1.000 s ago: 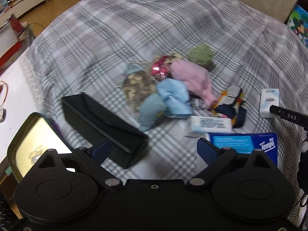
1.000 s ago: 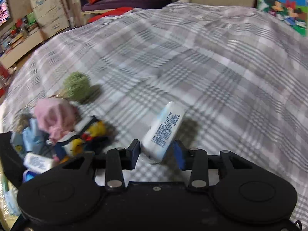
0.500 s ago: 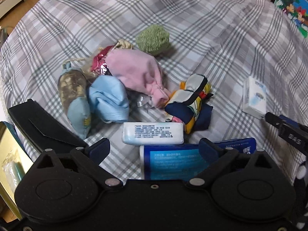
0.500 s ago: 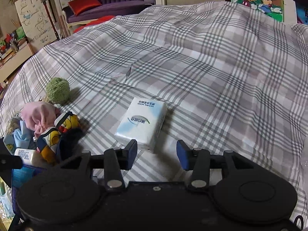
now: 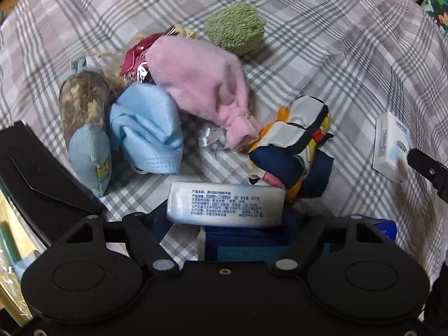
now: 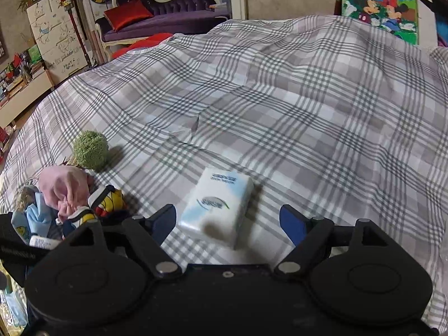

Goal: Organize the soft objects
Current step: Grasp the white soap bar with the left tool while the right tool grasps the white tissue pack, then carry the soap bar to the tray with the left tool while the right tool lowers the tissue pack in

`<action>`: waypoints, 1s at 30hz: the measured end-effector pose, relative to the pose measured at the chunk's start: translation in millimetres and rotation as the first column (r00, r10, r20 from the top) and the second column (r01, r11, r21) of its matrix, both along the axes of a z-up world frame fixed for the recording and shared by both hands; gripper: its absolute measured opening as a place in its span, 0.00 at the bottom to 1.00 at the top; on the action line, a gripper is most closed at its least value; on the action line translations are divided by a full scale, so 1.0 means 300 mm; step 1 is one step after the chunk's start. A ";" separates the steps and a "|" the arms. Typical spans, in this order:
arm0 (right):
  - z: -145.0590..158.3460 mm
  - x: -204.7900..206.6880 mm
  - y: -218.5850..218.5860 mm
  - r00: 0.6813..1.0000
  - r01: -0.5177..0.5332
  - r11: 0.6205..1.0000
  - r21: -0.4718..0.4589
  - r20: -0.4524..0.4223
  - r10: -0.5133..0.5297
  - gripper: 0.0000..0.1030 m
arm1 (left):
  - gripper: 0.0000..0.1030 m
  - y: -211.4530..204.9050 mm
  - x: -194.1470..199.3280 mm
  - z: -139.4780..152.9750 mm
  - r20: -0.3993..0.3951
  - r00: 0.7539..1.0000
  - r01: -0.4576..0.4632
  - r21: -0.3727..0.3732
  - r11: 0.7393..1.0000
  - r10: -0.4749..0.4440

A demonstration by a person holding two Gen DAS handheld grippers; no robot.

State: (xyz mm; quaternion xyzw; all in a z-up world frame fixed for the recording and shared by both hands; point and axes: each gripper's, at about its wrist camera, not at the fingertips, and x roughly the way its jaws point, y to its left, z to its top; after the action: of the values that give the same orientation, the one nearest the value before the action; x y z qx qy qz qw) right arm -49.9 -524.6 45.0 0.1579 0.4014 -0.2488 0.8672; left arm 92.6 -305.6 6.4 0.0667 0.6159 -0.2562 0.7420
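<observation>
On the plaid bedspread lies a pile: pink cloth, green fuzzy ball, blue face mask, patterned navy-and-yellow cloth and a light blue pouch. My left gripper points steeply down; its jaws are closing and the pads meet both ends of a long white tissue pack, which rests partly on a blue tissue pack. My right gripper is opening. A second white tissue pack lies flat on the bedspread between its fingers, untouched.
A black case lies at the left, beside a gold tin. In the left wrist view the right gripper's black finger shows by the second pack. Beyond the bed stand a purple sofa and a cartoon picture.
The left gripper came down over the long white pack and its jaws narrowed onto it. The right gripper let go of its pack, which now lies flat, and its jaws spread wide.
</observation>
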 end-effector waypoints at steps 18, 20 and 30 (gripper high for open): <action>-0.127 0.122 -0.052 0.975 0.112 0.993 0.033 -0.196 -0.103 0.48 | 0.67 0.097 -0.057 0.189 0.077 0.996 0.039 -0.081 0.996 -0.033; -0.099 0.073 -0.054 0.973 0.121 0.992 0.027 -0.199 -0.114 0.48 | 0.67 0.122 -0.082 0.214 0.073 0.996 0.049 -0.090 0.995 -0.042; 0.028 -0.190 0.103 0.961 0.002 0.999 -0.032 -0.278 -0.011 0.49 | 0.67 0.260 -0.209 0.274 0.071 0.996 0.070 -0.128 0.989 -0.062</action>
State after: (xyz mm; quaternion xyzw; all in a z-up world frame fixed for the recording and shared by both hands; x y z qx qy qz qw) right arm -107.0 -493.8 53.3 0.1091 0.5147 -0.2777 0.8038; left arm 29.8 -227.5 88.6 0.0469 0.5702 -0.3179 0.7561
